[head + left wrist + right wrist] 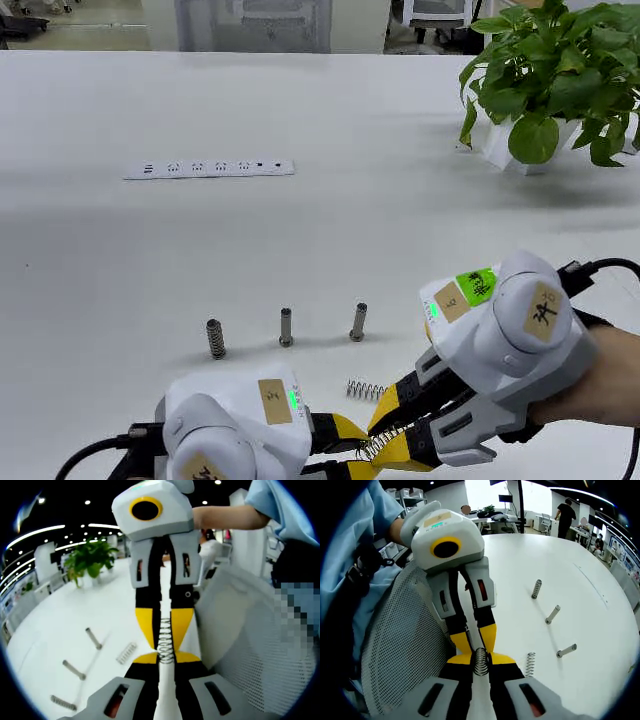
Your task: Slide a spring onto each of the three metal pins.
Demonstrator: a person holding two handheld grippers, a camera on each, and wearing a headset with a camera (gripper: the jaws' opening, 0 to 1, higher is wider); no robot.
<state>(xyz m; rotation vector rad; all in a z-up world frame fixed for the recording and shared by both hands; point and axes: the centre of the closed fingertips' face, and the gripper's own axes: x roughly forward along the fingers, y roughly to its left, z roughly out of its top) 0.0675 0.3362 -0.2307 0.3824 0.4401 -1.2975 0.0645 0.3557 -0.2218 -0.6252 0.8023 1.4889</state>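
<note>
Three metal pins stand in a row on the white table (300, 240). The left pin (215, 338) wears a spring; the middle pin (286, 327) and right pin (358, 321) are bare. A loose spring (366, 389) lies in front of the right pin. Near the table's front edge my two grippers meet tip to tip on a second spring (375, 443). My left gripper (362, 455) is shut on one end of it (167, 655). My right gripper (385, 435) is shut along it (480, 661). Both views show the pins off to the side (93, 638) (552, 614).
A white power strip (210, 168) lies at the back left of the table. A potted plant (550, 70) stands at the back right. A grey mesh chair back (405, 645) is close behind the grippers at the table's front edge.
</note>
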